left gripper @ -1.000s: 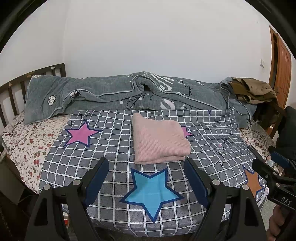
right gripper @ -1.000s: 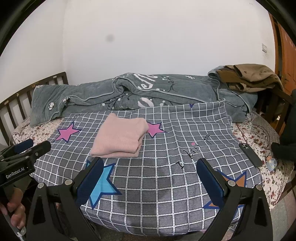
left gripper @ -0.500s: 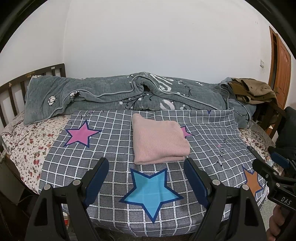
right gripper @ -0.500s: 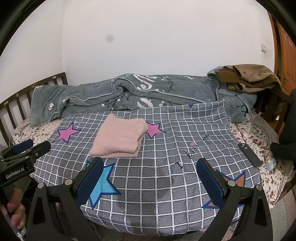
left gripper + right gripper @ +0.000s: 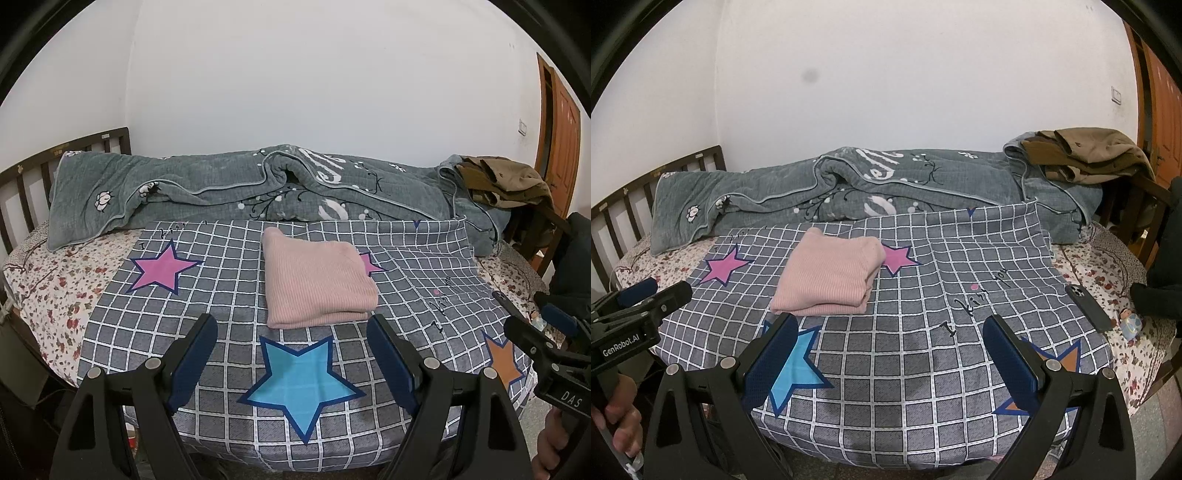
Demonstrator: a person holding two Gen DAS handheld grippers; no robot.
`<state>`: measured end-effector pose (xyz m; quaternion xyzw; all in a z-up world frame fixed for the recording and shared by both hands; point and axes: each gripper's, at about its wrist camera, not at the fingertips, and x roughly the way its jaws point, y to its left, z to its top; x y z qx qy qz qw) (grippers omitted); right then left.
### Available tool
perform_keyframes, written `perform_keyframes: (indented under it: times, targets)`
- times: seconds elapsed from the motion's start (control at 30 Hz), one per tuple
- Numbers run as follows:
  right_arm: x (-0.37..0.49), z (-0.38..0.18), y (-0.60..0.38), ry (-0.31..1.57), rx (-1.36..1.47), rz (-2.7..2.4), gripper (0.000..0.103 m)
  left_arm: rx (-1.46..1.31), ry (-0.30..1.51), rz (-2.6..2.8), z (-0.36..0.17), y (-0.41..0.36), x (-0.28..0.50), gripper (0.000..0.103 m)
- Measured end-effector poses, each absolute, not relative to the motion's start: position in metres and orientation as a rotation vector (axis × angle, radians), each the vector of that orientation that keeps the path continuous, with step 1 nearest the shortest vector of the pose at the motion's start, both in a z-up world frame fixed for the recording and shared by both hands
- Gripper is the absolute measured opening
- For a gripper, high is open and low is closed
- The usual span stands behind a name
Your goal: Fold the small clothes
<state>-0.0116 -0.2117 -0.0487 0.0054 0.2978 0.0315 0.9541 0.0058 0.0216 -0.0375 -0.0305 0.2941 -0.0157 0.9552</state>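
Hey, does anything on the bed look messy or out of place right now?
The pink garment lies neatly folded on the checked cloth. Only the grey quilt is bunched along the wall, and a phone lies near the bed's edge.

The left hand-held gripper [image 5: 291,354] hovers low over the near edge of the bed, jaws wide apart with nothing between them. Just beyond lies the pink sweater [image 5: 317,278], folded flat on the checked star sheet [image 5: 221,295]. A grey quilt [image 5: 229,192] is bunched along the far side, and the right hand-held gripper [image 5: 543,332] pokes in at the right.
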Motion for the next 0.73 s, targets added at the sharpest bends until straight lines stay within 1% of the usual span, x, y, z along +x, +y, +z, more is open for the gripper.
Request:
perform_keyframes:
  times: [0.73]
  targets:
    - [-0.0132, -0.0482, -0.2125, 0.605, 0.015, 0.063, 0.099, -0.065, 0.594, -0.04, -0.0336, 0.0217, 0.0067, 0.082]
